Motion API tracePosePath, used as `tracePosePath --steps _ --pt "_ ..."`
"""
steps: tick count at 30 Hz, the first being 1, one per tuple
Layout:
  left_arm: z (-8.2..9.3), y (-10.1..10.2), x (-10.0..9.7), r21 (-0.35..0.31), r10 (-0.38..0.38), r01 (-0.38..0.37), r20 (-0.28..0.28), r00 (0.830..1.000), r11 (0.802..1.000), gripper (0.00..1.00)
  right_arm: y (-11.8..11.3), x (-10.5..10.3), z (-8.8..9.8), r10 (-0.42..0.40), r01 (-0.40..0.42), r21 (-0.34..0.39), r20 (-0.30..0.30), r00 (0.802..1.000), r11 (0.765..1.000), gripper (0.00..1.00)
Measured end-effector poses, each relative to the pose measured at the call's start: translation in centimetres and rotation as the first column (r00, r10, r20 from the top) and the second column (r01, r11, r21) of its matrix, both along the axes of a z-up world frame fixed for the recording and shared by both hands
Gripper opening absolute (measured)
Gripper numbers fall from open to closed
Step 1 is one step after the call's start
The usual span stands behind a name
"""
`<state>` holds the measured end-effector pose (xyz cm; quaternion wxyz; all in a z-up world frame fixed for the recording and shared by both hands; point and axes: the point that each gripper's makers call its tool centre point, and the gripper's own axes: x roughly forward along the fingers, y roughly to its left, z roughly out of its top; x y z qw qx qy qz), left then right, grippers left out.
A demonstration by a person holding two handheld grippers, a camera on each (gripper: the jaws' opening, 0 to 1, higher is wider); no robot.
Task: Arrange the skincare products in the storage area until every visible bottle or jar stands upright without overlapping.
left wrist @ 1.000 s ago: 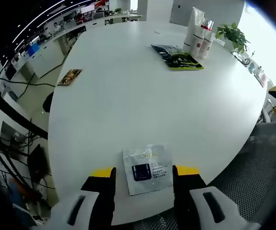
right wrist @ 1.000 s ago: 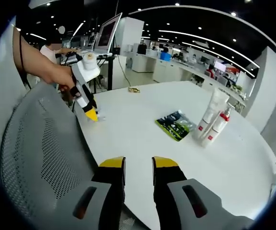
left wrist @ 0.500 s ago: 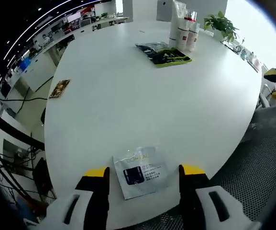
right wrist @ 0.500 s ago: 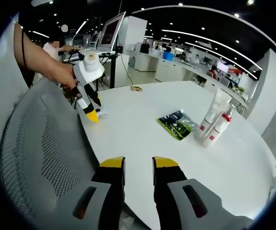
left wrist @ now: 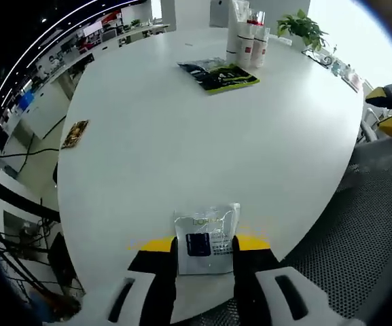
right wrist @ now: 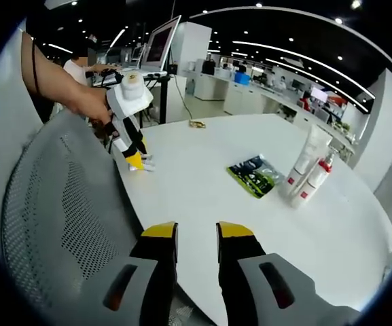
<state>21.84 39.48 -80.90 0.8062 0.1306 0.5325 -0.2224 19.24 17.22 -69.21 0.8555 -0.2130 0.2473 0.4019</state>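
Left gripper (left wrist: 204, 246) clamped on a silver sample sachet (left wrist: 206, 237) at the near edge of the round white table (left wrist: 182, 129), yellow-tipped jaws pressed against both long sides of the packet. Sachet lying flat, dark square label in its middle, faint lettering above that label, too small to read. Seen from the right gripper view, the same gripper (right wrist: 138, 161) held in a person's hand (right wrist: 94, 109), tips down at the table edge, just beside the grey mesh chair back (right wrist: 53, 224).

Right gripper (right wrist: 196, 238) hanging over the table's near rim with nothing between its jaws, a narrow gap left between the two yellow tips.

Toward the far edge of the table: a tall white tube (right wrist: 310, 153) upright, with two red-and-white pump bottles (right wrist: 309, 182) standing right against it, all three touching or nearly so. In the left gripper view the same cluster of bottles (left wrist: 243, 39) up at the far edge, close to a potted green plant (left wrist: 303, 28). Near the cluster, further in from the edge, a green and black sachet pile (right wrist: 253, 176) lying flat, packets overlapping; likewise flat (left wrist: 216, 75) in the left gripper view.

Well apart from everything else, at the table's edge, a small brown packet (left wrist: 75, 133) lying flat.

Office desks and monitors behind, ceiling strip lights above.
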Motion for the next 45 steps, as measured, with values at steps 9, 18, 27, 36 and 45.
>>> tracePosePath --steps 9,18,27,36,45 --pt "0.3 -0.7 -0.7 -0.014 -0.113 0.113 -0.023 0.993 0.993 0.0 -0.1 -0.1 -0.2 0.006 -0.006 -0.015 -0.003 1.0 1.0 0.21" --pt "5.1 -4.6 -1.0 -0.327 0.018 -0.022 -0.018 1.0 0.945 0.0 -0.1 0.7 2.0 -0.063 0.069 0.123 -0.055 0.997 0.99 0.21" --pt "10.9 -10.7 -4.2 -0.504 -0.018 0.083 0.132 0.991 0.86 0.0 6.2 -0.6 5.0 0.035 0.189 0.524 -0.388 0.921 0.83 0.25" --pt "10.5 -12.3 -5.2 -0.305 -0.217 0.351 0.397 0.892 0.885 0.01 7.2 -1.4 3.3 0.099 0.216 0.546 -0.489 0.866 0.81 0.3" --pt "9.6 -13.2 -7.0 -0.264 -0.332 0.447 0.384 0.861 0.855 0.01 8.3 -2.9 1.3 0.111 0.133 0.45 -0.476 0.873 0.883 0.31"
